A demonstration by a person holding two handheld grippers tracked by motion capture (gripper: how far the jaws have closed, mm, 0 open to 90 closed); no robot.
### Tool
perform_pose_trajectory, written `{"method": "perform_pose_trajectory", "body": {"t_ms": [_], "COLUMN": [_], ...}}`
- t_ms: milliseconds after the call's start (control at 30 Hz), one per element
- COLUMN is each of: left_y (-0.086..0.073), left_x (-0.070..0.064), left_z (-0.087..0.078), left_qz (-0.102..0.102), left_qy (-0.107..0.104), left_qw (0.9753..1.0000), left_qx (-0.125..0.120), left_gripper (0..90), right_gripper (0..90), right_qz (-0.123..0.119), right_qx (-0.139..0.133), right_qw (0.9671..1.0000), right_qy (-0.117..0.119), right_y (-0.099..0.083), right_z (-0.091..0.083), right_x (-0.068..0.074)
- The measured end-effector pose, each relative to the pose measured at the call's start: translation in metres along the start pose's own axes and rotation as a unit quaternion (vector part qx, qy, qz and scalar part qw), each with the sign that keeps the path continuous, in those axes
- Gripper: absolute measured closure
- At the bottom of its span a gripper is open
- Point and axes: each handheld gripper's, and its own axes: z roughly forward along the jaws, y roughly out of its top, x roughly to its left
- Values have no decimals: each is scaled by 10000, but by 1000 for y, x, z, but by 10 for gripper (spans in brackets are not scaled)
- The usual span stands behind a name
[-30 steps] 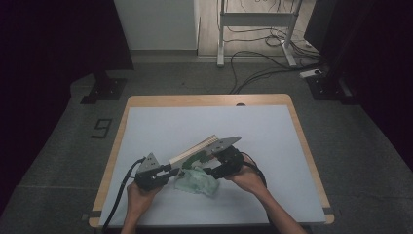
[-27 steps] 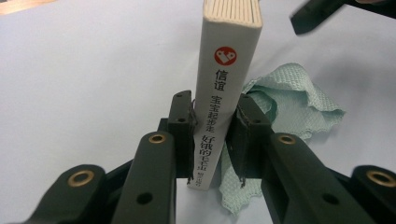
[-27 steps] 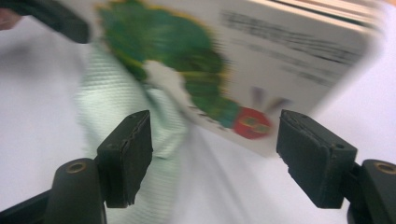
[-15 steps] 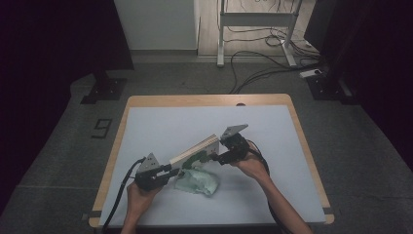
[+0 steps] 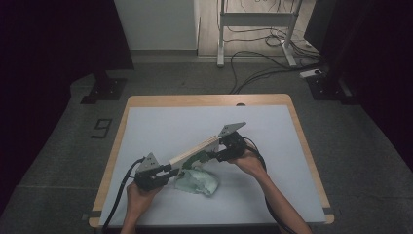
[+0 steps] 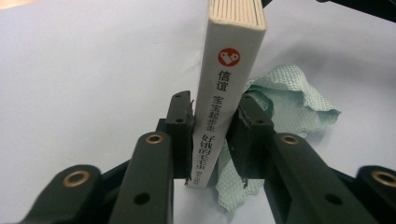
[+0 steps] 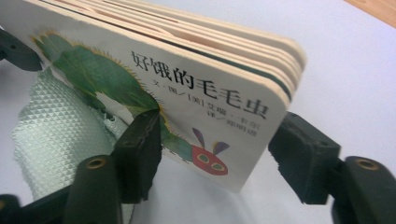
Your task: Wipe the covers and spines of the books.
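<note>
A thick board book (image 5: 195, 150) is held off the white table (image 5: 156, 122) between the 2 grippers, running as a slanted bar from the left gripper (image 5: 168, 171) up to the right gripper (image 5: 214, 155) in the high view. In the left gripper view the left gripper (image 6: 215, 135) is closed on the book (image 6: 224, 93): its 2 black jaws press both flat sides just beside the spine, which stands upright between them and rises well past their tips. The spine carries a red round logo with a white mark, then vertical Chinese writing that reads 信谊, then 宝宝起步走, then 好饿的毛毛虫. In the right gripper view the right gripper (image 7: 224, 144) stands wide apart around the book's corner (image 7: 187, 93); the left jaw lies against the front cover, while the right jaw sits just beside the page edges, and whether it touches them cannot be told. The cover shows a green caterpillar with a red face, the title 好饿的毛毛虫 in black, and 2 small lines of credits under it that are too fine to read fully. The stacked cardboard pages show at the far edge. A crumpled pale green cloth (image 5: 197, 180) with a waffle texture lies on the table below the book, behind the left gripper's right jaw (image 6: 285, 100) and beyond the right gripper's left jaw (image 7: 51, 135).
</note>
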Motion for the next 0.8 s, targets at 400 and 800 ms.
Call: {"method": "perform_pose_trajectory", "body": {"t_ms": [400,800], "left_y": [-6,2], "left_x": [-14,-55], "left_z": [-26,-13], "left_qz": [-100,218], "left_qy": [144,-226], "left_qw": [9998,9992], "left_qx": [121,246], "left_gripper": [308,213], "right_gripper": [397,384], "right_qz": [77,29], "right_qx": [-14,-22], "right_qw": [9999,9999], "right_qy": [-107,-141], "right_y": [0,0], "right_z": [-2,-2], "right_x": [1,2]}}
